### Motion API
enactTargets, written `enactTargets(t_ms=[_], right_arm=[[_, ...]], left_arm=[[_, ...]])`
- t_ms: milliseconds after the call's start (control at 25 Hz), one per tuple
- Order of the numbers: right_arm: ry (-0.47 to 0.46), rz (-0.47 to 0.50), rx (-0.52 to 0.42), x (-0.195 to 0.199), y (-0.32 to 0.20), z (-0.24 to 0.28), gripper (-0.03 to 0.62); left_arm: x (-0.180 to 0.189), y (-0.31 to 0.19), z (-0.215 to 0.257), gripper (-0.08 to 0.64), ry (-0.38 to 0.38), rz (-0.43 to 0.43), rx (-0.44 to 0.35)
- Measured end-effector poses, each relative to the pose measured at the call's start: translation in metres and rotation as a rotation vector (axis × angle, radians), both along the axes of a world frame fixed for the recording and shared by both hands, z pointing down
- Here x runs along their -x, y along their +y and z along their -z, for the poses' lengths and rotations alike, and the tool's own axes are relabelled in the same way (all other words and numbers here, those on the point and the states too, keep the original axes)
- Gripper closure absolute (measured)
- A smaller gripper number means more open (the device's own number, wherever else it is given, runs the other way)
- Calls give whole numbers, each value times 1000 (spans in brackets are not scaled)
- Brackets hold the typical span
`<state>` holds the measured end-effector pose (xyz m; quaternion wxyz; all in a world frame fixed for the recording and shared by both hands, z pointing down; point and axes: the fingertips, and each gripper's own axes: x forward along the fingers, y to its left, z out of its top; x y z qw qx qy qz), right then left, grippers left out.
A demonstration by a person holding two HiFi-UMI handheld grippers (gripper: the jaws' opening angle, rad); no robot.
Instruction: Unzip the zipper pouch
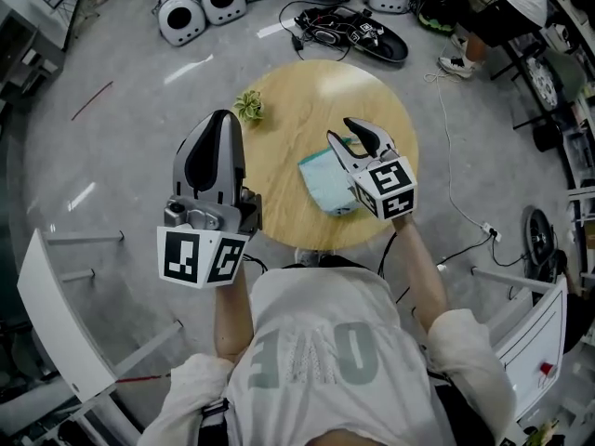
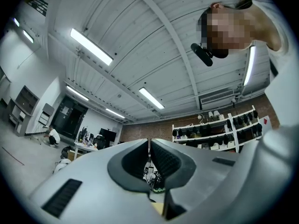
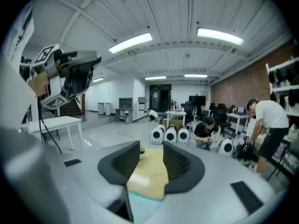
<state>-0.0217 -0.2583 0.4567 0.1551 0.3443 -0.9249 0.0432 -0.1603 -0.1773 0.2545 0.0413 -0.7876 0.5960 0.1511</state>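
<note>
A light teal zipper pouch (image 1: pixel 325 186) lies on the round wooden table (image 1: pixel 297 100), right of its middle. My right gripper (image 1: pixel 347 138) hovers over the pouch's right side with its jaws open and nothing pressed between the pads. In the right gripper view the tabletop (image 3: pixel 150 171) and the pouch's teal edge (image 3: pixel 141 210) show through the gap of the right gripper (image 3: pixel 152 155). My left gripper (image 1: pixel 221 119) is raised off the table's left edge, away from the pouch. In the left gripper view the left gripper (image 2: pixel 149 147) points at the ceiling, shut and empty.
A small green plant (image 1: pixel 248 107) sits at the table's far left. On the floor beyond are white rounded units (image 1: pixel 181 17), cables and a black tray (image 1: pixel 364 37). A person (image 1: pixel 497 7) sits at the far right. White frames (image 1: pixel 56 323) stand on either side of me.
</note>
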Motion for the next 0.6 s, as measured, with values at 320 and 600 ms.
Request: enactTargets(t_ms=[320, 600], right_arm=[[-169, -216, -334, -52, 24, 154, 534], [-244, -360, -416, -86, 69, 183, 563]], left_arm=[[-32, 8, 13, 522, -111, 28, -89], [-54, 18, 22, 522, -190, 18, -149]])
